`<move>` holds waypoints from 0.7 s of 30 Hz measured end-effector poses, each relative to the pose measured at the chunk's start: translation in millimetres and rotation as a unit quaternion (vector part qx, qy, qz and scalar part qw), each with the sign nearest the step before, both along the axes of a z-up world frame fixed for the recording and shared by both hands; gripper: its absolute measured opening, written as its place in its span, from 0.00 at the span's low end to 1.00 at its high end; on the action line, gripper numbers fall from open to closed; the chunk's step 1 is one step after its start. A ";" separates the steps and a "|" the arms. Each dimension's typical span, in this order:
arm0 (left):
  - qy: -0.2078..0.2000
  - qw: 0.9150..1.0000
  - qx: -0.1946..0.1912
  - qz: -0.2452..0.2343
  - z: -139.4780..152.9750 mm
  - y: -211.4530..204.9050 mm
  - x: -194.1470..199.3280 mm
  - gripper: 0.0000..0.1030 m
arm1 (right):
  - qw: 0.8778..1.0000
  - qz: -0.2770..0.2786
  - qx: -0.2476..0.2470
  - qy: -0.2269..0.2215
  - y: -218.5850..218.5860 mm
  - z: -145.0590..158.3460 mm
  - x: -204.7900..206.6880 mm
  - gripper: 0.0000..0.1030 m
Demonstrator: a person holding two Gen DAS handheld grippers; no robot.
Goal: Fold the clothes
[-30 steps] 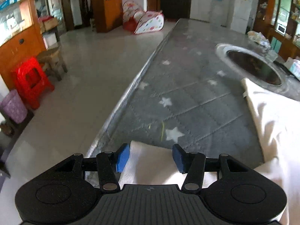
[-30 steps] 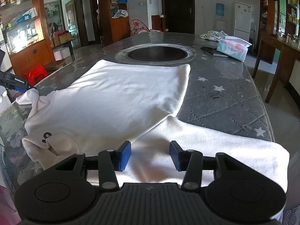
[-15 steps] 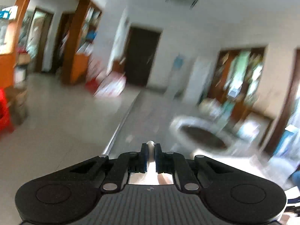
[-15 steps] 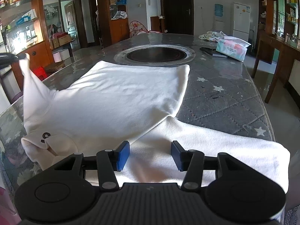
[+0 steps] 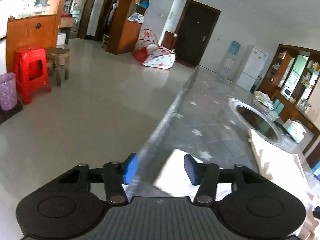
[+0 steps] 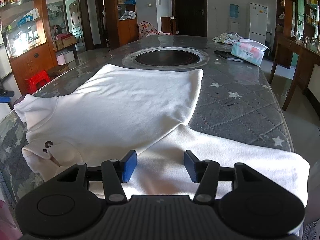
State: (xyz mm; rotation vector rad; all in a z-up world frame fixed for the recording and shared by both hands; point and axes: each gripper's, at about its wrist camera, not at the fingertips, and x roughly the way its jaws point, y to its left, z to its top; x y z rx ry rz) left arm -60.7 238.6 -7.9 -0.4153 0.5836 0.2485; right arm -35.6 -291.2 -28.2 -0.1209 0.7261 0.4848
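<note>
Hovering my right gripper (image 6: 160,165), jaws parted and empty, over the white shirt's (image 6: 124,108) right sleeve (image 6: 230,160), which runs crosswise.

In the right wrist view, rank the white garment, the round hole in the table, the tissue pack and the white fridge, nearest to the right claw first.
From the right claw:
1. White garment, directly under and ahead of the claw.
2. Round hole, mid-table, straight ahead.
3. Tissue pack, slightly farther, on the right edge.
4. White fridge, against the back wall, right.
</note>
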 end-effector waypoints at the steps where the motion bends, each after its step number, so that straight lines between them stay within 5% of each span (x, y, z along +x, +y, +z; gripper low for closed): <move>1: 0.008 1.000 0.006 0.000 -1.3 -3.5 3.6 0.53 | 1.000 0.000 0.000 0.000 0.1 0.1 0.0 0.52; 4: 0.029 0.998 0.047 -0.013 -9.5 -14.9 17.1 0.45 | 1.000 -0.001 0.000 0.000 -0.3 -0.1 -0.4 0.52; 6: 0.046 0.996 0.079 -0.024 -16.3 -25.1 26.7 0.12 | 1.000 -0.002 0.000 0.000 -0.6 -0.4 -0.6 0.52; 7: 0.052 0.993 0.101 -0.025 -18.2 -28.9 31.2 0.09 | 1.000 -0.002 0.000 0.000 -0.5 -0.5 -0.7 0.53; 17: 0.124 0.953 0.275 0.003 -37.9 -34.6 85.7 0.03 | 1.000 0.002 -0.012 -0.002 -1.5 0.6 -2.7 0.57; 21: 0.101 0.968 0.230 0.018 -20.4 -40.6 77.1 0.04 | 0.999 0.006 -0.027 -0.016 1.9 7.3 -9.0 0.57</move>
